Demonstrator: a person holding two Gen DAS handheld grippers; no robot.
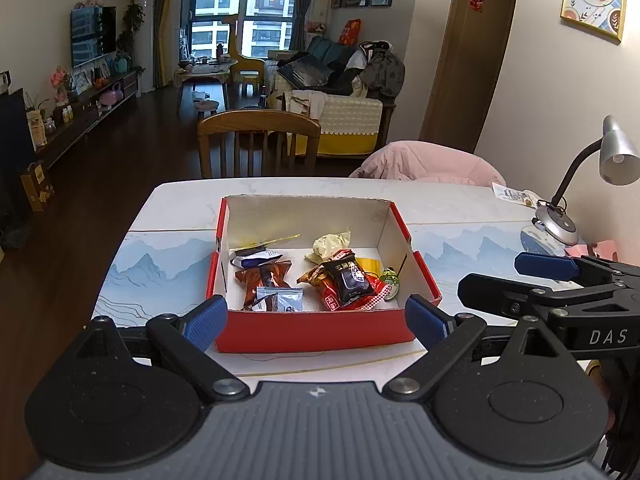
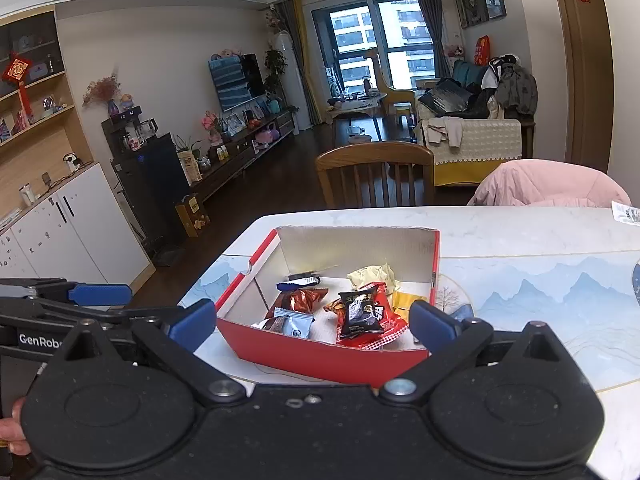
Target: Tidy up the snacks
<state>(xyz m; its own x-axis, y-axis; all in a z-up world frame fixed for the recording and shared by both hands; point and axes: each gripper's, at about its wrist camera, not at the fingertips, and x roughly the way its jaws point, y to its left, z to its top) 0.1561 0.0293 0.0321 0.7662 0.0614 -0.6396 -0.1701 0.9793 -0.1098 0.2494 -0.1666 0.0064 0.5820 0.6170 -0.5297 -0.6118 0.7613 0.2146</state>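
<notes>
Both tools, left (image 1: pixel 316 322) and right (image 2: pixel 314 326), we hold spread, empty, before the snack box (image 1: pixel 316 330) near the worktop's (image 1: pixel 184 208) front edge.

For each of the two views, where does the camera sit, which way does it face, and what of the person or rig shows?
Left wrist: on the left gripper, facing across the table at the red box squarely; the right gripper enters from the right.
Right wrist: on the right gripper, seeing the box obliquely; the left gripper and a bit of a hand show at left.
Shared: box, snack packets, wooden chair, both grippers open.
</notes>
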